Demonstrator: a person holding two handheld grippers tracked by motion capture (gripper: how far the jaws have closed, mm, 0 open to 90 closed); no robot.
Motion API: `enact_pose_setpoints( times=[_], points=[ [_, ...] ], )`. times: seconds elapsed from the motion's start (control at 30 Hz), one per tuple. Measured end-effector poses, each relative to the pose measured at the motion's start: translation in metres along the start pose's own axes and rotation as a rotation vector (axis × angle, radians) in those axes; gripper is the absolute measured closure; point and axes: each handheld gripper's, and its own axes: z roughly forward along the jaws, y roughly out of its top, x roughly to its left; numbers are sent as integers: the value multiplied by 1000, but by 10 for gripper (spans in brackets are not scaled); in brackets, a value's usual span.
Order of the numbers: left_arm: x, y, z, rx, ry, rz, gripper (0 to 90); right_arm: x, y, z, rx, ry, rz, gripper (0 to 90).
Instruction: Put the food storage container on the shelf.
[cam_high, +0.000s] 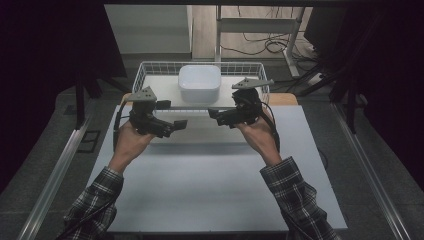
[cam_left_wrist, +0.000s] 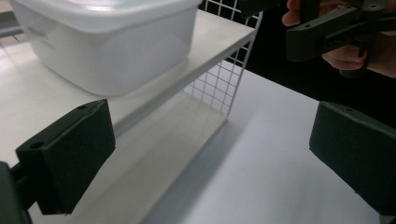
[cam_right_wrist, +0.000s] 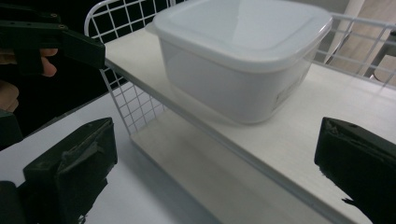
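Box (cam_high: 199, 82), white and lidded, sits on a pale board (cam_high: 167, 86) inside the wire basket (cam_high: 142, 70) at the far edge of the desk (cam_high: 200, 180). I hold my left gripper (cam_high: 180, 124) and right gripper (cam_high: 212, 114) in front of it, tips facing each other, both sets of fingers spread and empty. I judge this the approach. Next I must reach over the rim and bracket the box from both sides.

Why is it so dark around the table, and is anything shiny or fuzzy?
High view: the edges go black and light falls on the white table. Left gripper view: glare on the lid of the white plastic lidded box, whose near edge is slightly soft. Right gripper view: soft sheen on the lid.
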Motion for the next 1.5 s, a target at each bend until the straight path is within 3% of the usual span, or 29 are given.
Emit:
enact_pose_setpoints(
  times=[0.4,0.9,1.37,1.5],
  points=[
    [-9,-25,6,-13,-17,-21,4,2,-28,2,28,60,33,0],
    [-20,-56,22,31,-9,7,10,17,-64,-1,33,67,-44,2],
    [-34,-87,26,14,-20,-16,12,24,-95,-4,60,66,-87,4],
    [-39,-94,27,35,-2,14,15,26,-99,-6,59,58,-101,5]
  ],
)
